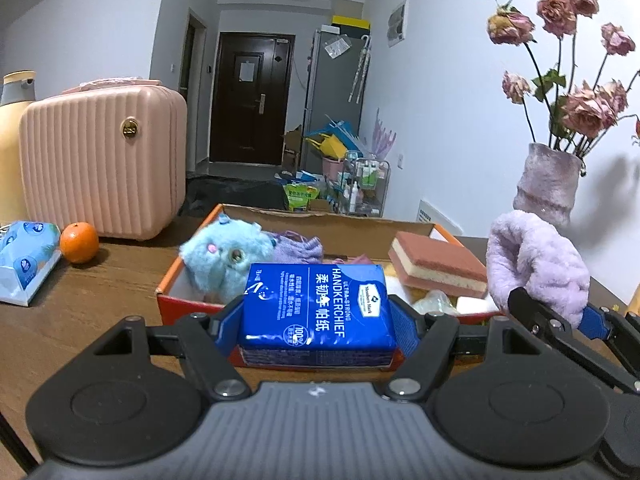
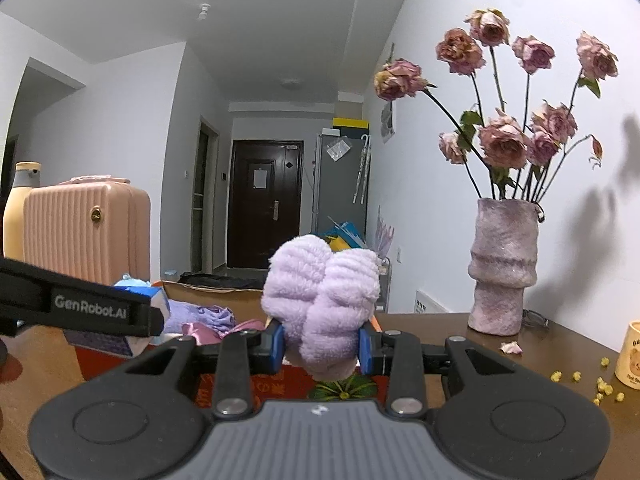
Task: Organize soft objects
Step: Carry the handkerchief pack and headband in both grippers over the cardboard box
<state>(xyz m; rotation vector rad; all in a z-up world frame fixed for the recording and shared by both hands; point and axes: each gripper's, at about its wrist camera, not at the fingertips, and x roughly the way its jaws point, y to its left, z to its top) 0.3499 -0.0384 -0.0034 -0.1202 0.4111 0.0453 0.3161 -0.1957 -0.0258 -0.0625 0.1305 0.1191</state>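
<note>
My left gripper (image 1: pixel 316 316) is shut on a blue handkerchief tissue pack (image 1: pixel 316 308) and holds it at the near edge of an open orange cardboard box (image 1: pixel 176 276). The box holds a blue plush toy (image 1: pixel 224 260), a purple knit cloth (image 1: pixel 296 250) and a pink-and-cream sponge (image 1: pixel 436 270). My right gripper (image 2: pixel 322 346) is shut on a fluffy lilac towel (image 2: pixel 320 300) above the box's right side; the towel also shows in the left wrist view (image 1: pixel 536 264). The left gripper's arm (image 2: pixel 80 308) shows at the left of the right wrist view.
A pink ribbed case (image 1: pixel 104 160), an orange (image 1: pixel 79 242) and a soft tissue pack (image 1: pixel 24 264) stand on the wooden table at left. A lilac vase of dried roses (image 2: pixel 502 264) stands at right, with a cream mug (image 2: pixel 628 358) and yellow crumbs. A small green pumpkin (image 2: pixel 342 388) lies under the towel.
</note>
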